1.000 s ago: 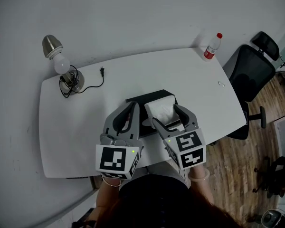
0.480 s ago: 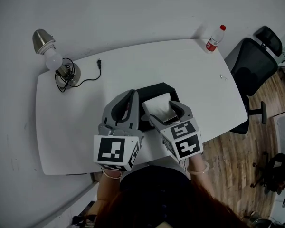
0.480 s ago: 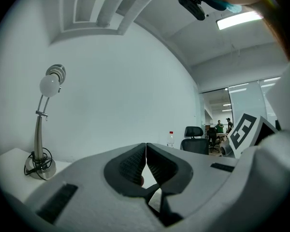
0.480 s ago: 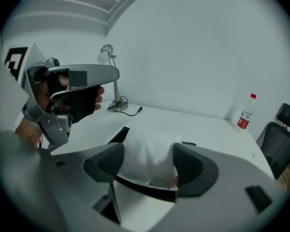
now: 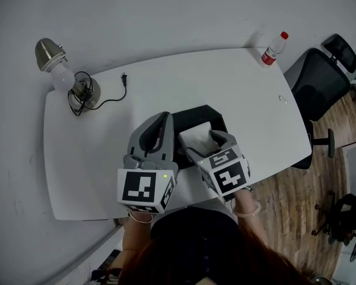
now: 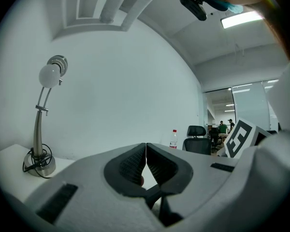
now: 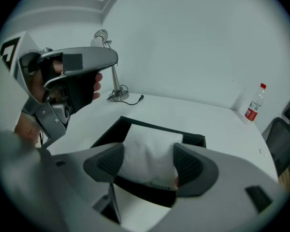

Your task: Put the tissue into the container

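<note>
A white tissue pack [image 7: 150, 153] is squeezed between the pads of my right gripper [image 7: 149, 162], held over the black open container [image 7: 195, 140]. In the head view the tissue pack [image 5: 197, 137] sits above the container [image 5: 197, 113] near the table's front edge, with my right gripper [image 5: 203, 148] shut on it. My left gripper [image 5: 160, 129] hangs just left of the container, raised off the table. Its jaws are pressed together with nothing between them, as the left gripper [image 6: 145, 162] view shows.
A desk lamp [image 5: 64, 77] with a coiled cord stands at the table's back left. A water bottle [image 5: 273, 48] with a red cap stands at the back right corner. A black office chair [image 5: 320, 79] is beside the white table [image 5: 243, 94] on the right.
The right gripper has drawn back toward the person with the tissue pack and sunk lower over the container. The left gripper has barely moved.
</note>
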Tool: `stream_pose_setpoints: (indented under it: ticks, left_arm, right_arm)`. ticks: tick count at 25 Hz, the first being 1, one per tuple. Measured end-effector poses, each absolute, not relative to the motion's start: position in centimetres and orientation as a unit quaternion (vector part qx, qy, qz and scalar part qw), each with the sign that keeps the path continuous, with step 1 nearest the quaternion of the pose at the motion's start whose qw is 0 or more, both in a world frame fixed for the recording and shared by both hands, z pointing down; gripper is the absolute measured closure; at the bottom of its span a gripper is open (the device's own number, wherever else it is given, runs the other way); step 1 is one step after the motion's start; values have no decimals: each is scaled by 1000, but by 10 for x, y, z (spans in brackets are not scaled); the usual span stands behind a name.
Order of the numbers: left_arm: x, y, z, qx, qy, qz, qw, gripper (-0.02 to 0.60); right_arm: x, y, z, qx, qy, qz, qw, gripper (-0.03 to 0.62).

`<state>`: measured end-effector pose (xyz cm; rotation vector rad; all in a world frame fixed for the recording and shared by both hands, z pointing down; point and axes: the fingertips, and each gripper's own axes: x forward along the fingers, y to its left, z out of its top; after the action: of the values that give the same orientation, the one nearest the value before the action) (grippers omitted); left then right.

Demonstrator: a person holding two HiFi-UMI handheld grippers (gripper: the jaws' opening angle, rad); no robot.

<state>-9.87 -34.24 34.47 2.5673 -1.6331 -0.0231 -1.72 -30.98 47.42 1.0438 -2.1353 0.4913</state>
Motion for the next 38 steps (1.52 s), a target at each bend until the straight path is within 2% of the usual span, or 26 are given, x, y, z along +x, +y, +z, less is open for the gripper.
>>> stream_pose_setpoints:
  ticks: [18, 26, 38]
  left_arm:
    - [-110, -360, 357, 838, -542, -5, 66, 554]
    - [-116, -361, 357, 837, -544, -5, 67, 554]
    - [-119, -350, 353, 835, -546, -6, 62, 554]
  right_arm:
    - [-23, -310, 509, 358, -787, 238, 443, 250]
    - [-22, -310, 518, 344, -771, 196, 499, 250]
    - [-27, -306, 514, 335, -780, 193, 492, 250]
